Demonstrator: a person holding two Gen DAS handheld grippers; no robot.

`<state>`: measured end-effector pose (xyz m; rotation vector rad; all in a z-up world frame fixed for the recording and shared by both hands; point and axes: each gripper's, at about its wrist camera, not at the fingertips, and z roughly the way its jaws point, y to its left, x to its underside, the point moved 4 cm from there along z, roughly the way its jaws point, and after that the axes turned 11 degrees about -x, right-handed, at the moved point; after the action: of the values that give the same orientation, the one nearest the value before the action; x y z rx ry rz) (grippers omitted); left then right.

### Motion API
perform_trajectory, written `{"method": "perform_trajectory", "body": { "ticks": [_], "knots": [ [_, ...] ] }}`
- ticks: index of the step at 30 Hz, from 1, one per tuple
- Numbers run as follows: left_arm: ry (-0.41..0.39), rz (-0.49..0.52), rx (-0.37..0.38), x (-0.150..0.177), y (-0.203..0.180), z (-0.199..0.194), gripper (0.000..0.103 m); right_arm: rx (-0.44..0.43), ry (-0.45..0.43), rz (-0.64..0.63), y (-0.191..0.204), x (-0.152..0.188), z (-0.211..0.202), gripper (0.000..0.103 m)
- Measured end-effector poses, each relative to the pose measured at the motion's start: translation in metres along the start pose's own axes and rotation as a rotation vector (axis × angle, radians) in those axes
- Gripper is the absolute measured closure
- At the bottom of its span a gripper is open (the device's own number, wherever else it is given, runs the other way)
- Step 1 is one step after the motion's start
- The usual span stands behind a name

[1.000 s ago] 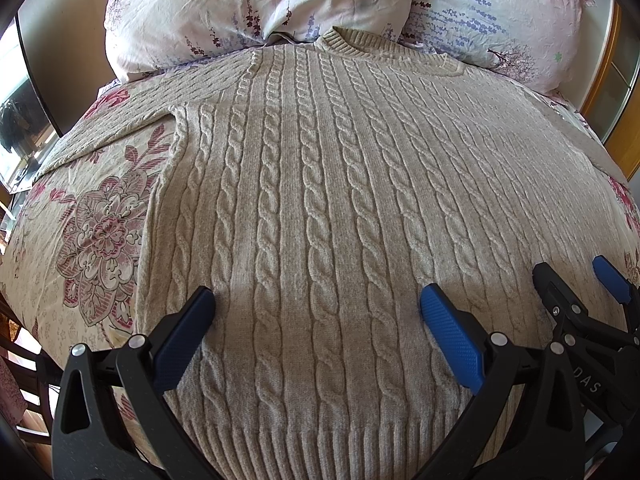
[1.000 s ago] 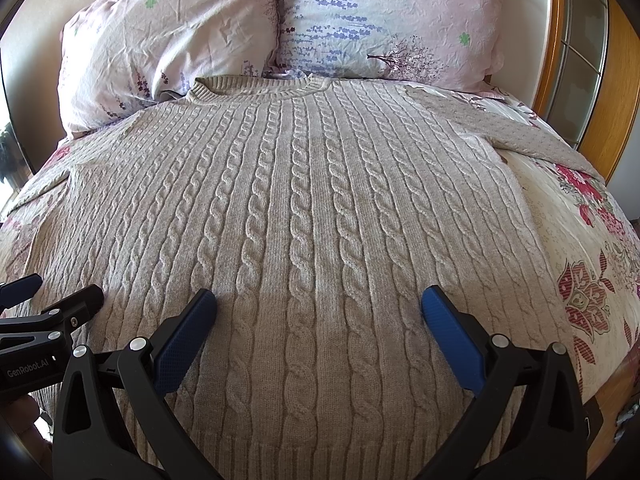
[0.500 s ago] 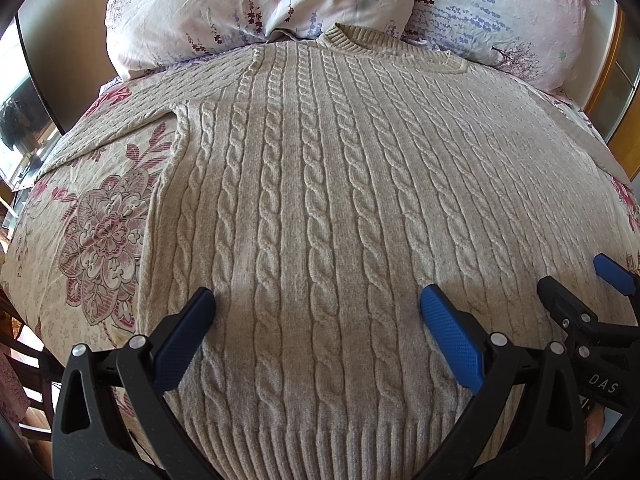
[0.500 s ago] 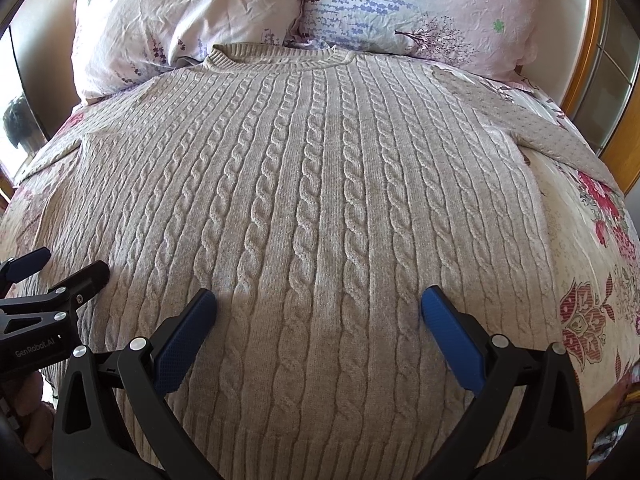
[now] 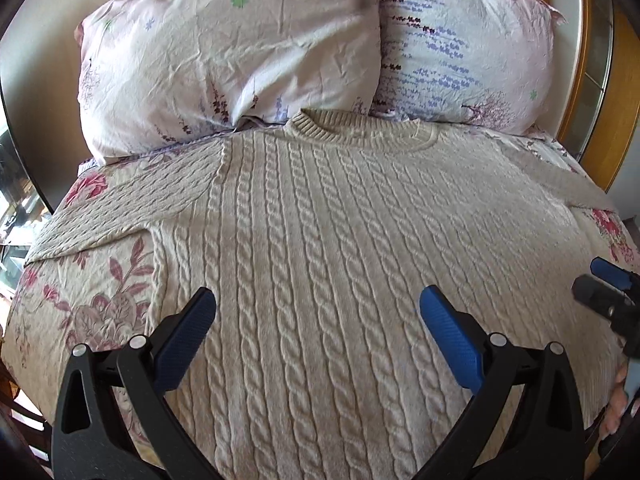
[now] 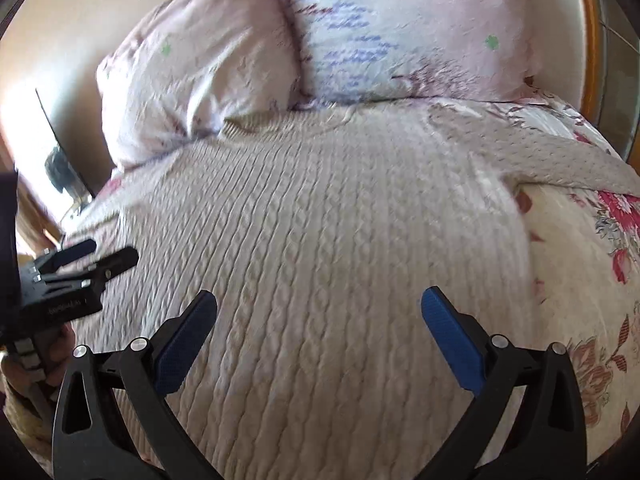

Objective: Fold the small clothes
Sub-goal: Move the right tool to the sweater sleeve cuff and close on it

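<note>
Hovering over sweater (image 5: 340, 240) — left gripper (image 5: 316, 312), right gripper (image 6: 318, 312), both spread wide

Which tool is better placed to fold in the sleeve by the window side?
Left. The left tool hangs open nearest that sleeve of the sweater; the right tool, also open, faces the opposite side.

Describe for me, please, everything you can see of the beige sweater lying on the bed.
The sweater is a beige cable-knit, spread flat and unfolded, front up, on the floral bedspread. Its ribbed round collar lies against the two pillows. One sleeve stretches out sideways; the other does the same on the opposite side. Neither open gripper, left or right, holds it.
</note>
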<state>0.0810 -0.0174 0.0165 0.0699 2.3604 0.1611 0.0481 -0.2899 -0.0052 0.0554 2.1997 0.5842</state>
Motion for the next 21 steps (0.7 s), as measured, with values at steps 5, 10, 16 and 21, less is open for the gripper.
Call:
{"method": "perform_trajectory", "body": {
  "ticks": [5, 10, 16, 21],
  "knots": [
    [0.0, -0.128, 0.161, -0.018, 0.007, 0.029, 0.002, 0.025, -0.127, 0.329, -0.11, -0.054, -0.019, 0.013],
    [0.014, -0.217, 0.177, -0.012, 0.017, 0.048, 0.002, 0.084, -0.22, 0.642, -0.2, -0.06, -0.028, 0.023],
    [0.096, -0.223, 0.175, -0.006, 0.018, 0.064, 0.002, 0.147, -0.251, 0.773, -0.246, -0.06, -0.024, 0.023],
    [0.106, -0.194, 0.15, -0.004, 0.014, 0.067, 0.002, 0.178, -0.299, 0.793, -0.264, -0.068, -0.021, 0.029]
  ]
}}
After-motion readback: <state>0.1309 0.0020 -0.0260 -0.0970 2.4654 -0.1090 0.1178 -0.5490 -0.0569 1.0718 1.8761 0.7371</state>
